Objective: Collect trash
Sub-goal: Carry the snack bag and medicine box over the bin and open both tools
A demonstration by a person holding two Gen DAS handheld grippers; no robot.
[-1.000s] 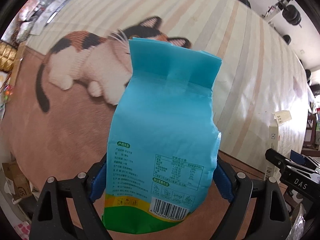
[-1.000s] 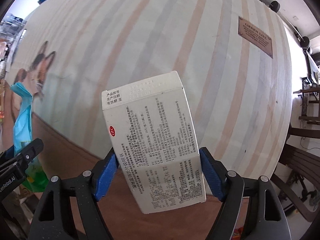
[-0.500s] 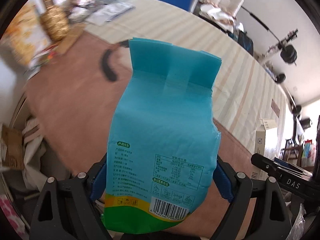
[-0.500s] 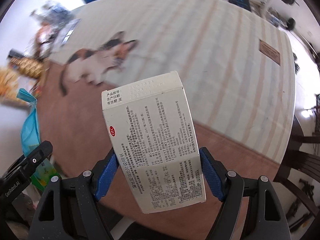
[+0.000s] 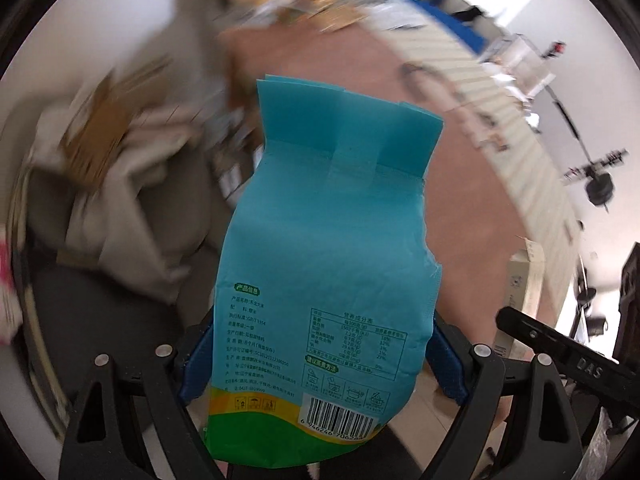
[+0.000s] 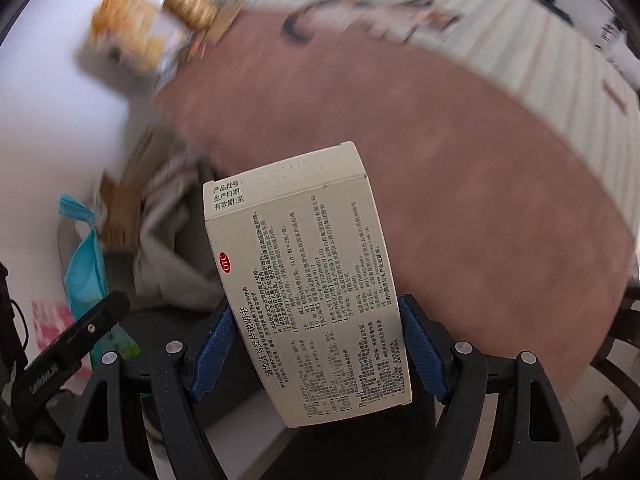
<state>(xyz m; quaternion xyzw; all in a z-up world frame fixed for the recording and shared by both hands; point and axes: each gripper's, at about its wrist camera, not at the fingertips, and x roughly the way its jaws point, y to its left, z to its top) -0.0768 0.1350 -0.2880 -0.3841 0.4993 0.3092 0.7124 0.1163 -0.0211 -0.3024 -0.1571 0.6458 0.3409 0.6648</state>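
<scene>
My left gripper (image 5: 320, 354) is shut on a blue and green food bag (image 5: 332, 248), which stands up between the blue pads and fills the middle of the left wrist view. In the right wrist view my right gripper (image 6: 316, 350) is shut on a white medicine box (image 6: 308, 296) covered in small print. The blue bag (image 6: 86, 256) shows again at the left of that view, and the white box (image 5: 522, 292) at the right of the left wrist view. Both grippers hang past the edge of the brown table (image 6: 400, 128), over a dark bin lined with a pale bag (image 5: 132, 200).
The bin holds cardboard (image 5: 100, 128) and crumpled pale liner (image 6: 172, 216). Snack packets (image 6: 132, 40) lie blurred at the table's far end. A striped cloth (image 6: 540, 64) covers the table beyond the brown strip. A dark chair (image 6: 616, 344) stands at the right.
Both grippers have swept off the striped cloth with the cat print, across the brown table edge, to above the bin. The bag and the box stay held the same way.
</scene>
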